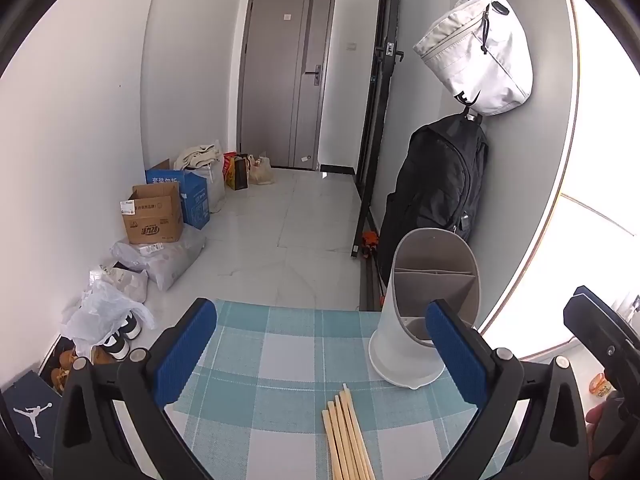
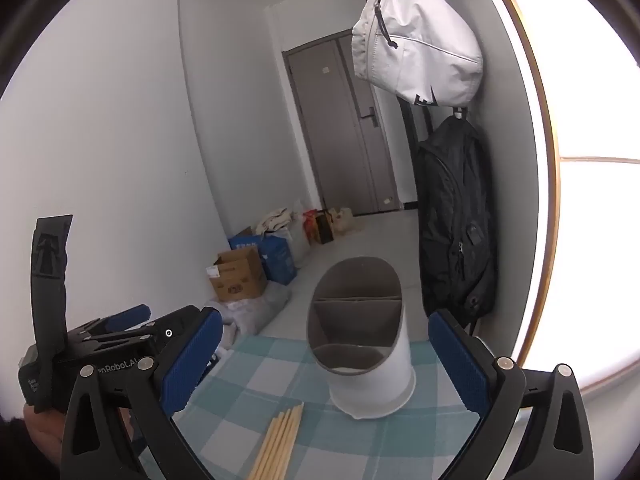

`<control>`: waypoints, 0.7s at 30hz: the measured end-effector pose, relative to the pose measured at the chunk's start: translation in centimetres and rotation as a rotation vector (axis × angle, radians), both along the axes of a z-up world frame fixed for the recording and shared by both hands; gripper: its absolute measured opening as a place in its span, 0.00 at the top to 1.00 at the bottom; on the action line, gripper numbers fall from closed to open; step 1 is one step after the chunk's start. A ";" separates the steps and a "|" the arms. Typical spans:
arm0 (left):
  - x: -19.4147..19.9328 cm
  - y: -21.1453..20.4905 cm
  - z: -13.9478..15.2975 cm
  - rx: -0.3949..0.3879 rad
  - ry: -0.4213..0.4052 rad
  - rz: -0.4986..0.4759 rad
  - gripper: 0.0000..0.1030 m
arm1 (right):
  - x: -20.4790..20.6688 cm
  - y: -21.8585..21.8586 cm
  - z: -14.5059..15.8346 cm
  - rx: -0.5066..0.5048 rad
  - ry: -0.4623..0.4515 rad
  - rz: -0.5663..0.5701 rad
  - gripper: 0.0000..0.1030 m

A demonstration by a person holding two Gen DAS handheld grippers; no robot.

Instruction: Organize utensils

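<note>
While daylight glares white through the round gold-rimmed window point(image 2: 592, 160) on the right, a small table under a teal-and-white checked cloth point(image 1: 256, 364) stands in a pale entrance hall with a grey door point(image 1: 284, 76) at the far end, cardboard boxes point(image 1: 154, 216) and plastic bags along the left wall, and a white sling bag point(image 1: 478, 50) hanging above a black backpack point(image 1: 436, 188) on the right wall. On the cloth stands a white plastic utensil holder with a slanted oval mouth and grey dividers inside point(image 2: 362, 340), upright, its compartments showing nothing inside. Beside its base lies a bundle of pale wooden chopsticks point(image 1: 346, 436), flat on the cloth, tips pointing toward the holder and close to it but apart. The left gripper point(image 1: 320, 352) has its blue-padded jaws spread wide with nothing between them; the chopsticks lie between the fingers, nearer the right one, and the holder sits just behind the right fingertip. The right gripper point(image 2: 324, 364) is likewise wide and empty, with the holder centred between its fingers and the chopsticks low, left of centre.
</note>
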State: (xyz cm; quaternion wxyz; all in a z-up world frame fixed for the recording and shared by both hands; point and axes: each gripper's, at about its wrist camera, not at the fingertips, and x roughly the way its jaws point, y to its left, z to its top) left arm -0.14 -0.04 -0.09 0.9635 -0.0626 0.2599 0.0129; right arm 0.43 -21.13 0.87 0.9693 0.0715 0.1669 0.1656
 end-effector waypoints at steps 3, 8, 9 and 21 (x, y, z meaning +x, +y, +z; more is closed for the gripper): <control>0.0 0.1 -0.1 0.005 -0.002 0.000 0.01 | -0.1 0.1 -0.1 -0.003 -0.004 -0.006 0.00; 0.2 0.1 -0.3 -0.013 0.007 -0.001 0.01 | -0.3 0.2 0.0 -0.013 -0.022 -0.019 0.00; 0.2 0.2 -0.3 -0.016 0.008 -0.001 0.01 | -0.3 0.2 0.0 -0.012 -0.023 -0.020 0.00; 0.1 0.1 -0.4 -0.016 0.011 0.000 0.01 | -0.4 0.1 0.0 -0.005 -0.029 -0.016 0.00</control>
